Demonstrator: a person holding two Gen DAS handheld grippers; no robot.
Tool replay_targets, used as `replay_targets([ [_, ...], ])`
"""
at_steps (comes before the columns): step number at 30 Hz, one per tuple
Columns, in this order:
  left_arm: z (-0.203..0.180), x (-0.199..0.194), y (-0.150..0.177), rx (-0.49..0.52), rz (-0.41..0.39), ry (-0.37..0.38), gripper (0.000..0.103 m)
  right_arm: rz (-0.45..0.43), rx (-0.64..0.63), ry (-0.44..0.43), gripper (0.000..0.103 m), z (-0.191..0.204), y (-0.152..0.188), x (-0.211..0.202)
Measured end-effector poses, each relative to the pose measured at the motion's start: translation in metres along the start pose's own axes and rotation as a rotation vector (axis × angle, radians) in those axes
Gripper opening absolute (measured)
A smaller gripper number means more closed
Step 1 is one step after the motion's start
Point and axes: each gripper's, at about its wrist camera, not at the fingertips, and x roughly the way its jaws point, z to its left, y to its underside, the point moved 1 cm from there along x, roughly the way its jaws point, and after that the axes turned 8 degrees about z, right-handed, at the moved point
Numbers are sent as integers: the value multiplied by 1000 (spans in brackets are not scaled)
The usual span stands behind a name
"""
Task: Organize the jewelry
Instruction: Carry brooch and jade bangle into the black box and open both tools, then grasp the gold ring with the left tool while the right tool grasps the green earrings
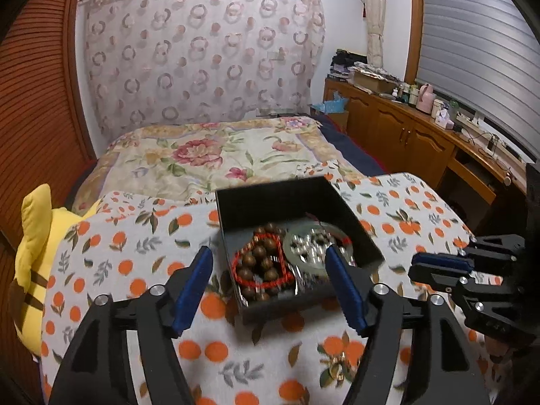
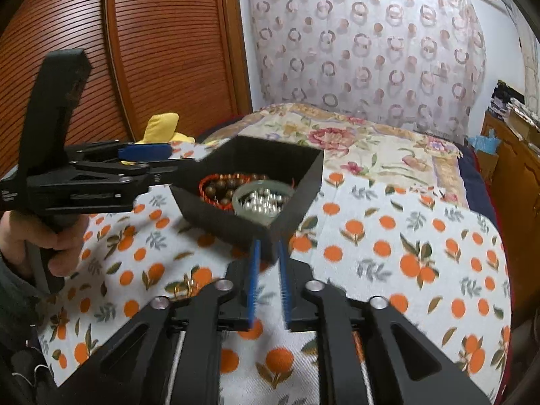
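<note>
A black open box (image 1: 354,222) sits on an orange-print cloth; it also shows in the right wrist view (image 2: 297,199). Inside lie a brown bead bracelet (image 1: 261,263) with a red cord (image 1: 280,253) and silver beads on a pale ring (image 1: 312,246). My left gripper (image 1: 270,256) is open, its blue pads either side of the box's near part. My right gripper (image 2: 269,246) is nearly shut, its pads at the box's near corner; I cannot tell if it grips the wall. It also shows at the right in the left wrist view (image 1: 435,270).
A small gold ring (image 1: 337,361) lies on the cloth near the front, also in the right wrist view (image 2: 184,288). A yellow plush toy (image 1: 32,253) is at the left. A floral quilt (image 1: 216,155) lies behind. A wooden cabinet (image 1: 405,128) runs along the right.
</note>
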Motion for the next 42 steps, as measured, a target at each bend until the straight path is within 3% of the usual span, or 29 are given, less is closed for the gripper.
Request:
replay_targets([
  [16, -14, 1, 58, 19, 100, 44, 66, 40, 40, 31, 25, 3, 34, -10],
  [18, -17, 5, 63, 15, 121, 46, 57, 40, 41, 28, 25, 6, 37, -12],
  [26, -34, 15, 77, 43, 177, 72, 40, 42, 21, 18, 25, 18, 47, -18],
  [37, -49, 23, 76, 77, 193, 46, 37, 41, 20, 11, 25, 22, 53, -21],
  [40, -50, 25, 74, 85, 191, 35, 30, 47, 17, 11, 25, 24, 54, -20],
  [42, -51, 25, 74, 92, 188, 34, 19, 52, 14, 12, 25, 25, 55, -20],
])
